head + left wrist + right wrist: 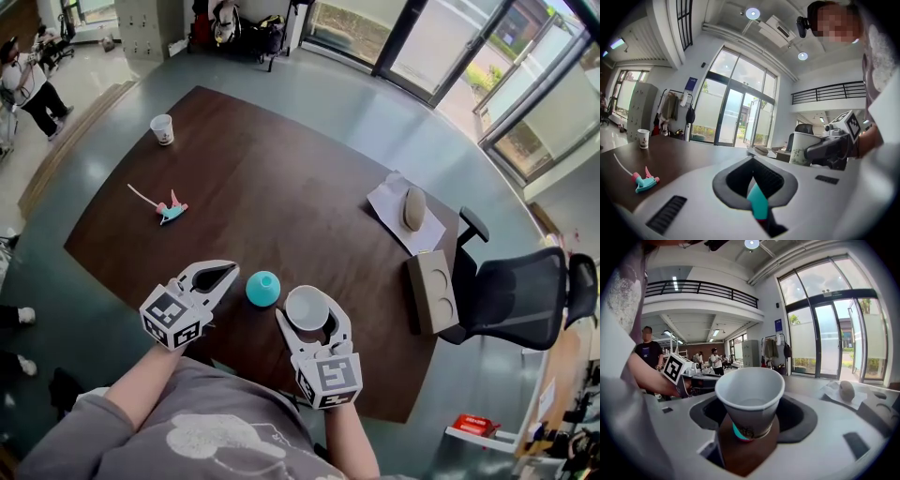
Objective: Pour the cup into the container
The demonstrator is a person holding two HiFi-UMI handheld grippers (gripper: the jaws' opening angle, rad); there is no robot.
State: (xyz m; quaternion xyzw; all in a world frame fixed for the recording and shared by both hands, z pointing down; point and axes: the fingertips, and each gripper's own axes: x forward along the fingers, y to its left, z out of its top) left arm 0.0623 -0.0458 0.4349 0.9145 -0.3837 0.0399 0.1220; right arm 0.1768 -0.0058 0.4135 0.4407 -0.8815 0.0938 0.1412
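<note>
while you are looking down in the head view, your right gripper (311,300) is clasping the white paper cup (307,309) by its wall and holding it upright over the near part of the desk (281,169), just beside the teal container (263,288). your left gripper (223,274) is hanging at the container's other side, near it but apparently not touching.

in the left gripper view, its jaws are lying together at the tips with nothing pressed between them. a teal sliver (758,201) is showing through the slot below, and i cannot tell what it belongs to.

in the right gripper view, the pads are pressing the cup's lower half from both sides, and the rim is staying round. what is lying inside is hard to make out.

i am judging the cup light, thin and easily crushed, so you are doing well gripping low on the wall with a gentle squeeze. the small container is looking light too and likely to skid if nudged.
</note>
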